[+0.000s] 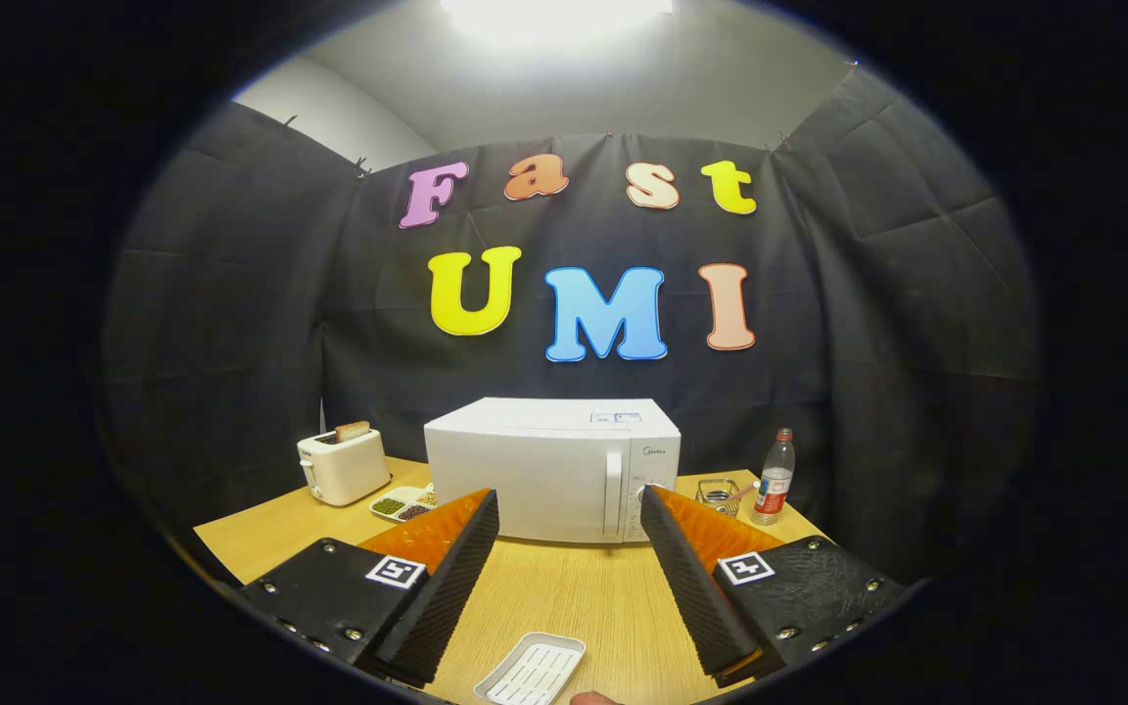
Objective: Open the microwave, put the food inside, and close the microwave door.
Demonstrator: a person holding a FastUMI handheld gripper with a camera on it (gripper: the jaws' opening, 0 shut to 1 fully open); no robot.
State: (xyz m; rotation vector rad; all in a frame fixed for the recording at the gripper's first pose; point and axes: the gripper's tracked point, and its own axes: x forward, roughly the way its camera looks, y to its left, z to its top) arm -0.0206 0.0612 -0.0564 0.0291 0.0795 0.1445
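White microwave (552, 468) shut at the back of a wooden worktop (564, 597), beyond the spread, empty fingers of the hand-held gripper (569, 514).
Small brand mark on its door panel, too small to read. Left: toaster (342, 466) holding a slice; divided dish (405, 503) of beans and grains. Right: labelled bottle (774, 477), wire basket (718, 494). Between fingers, nearest: white ridged tray (531, 670).
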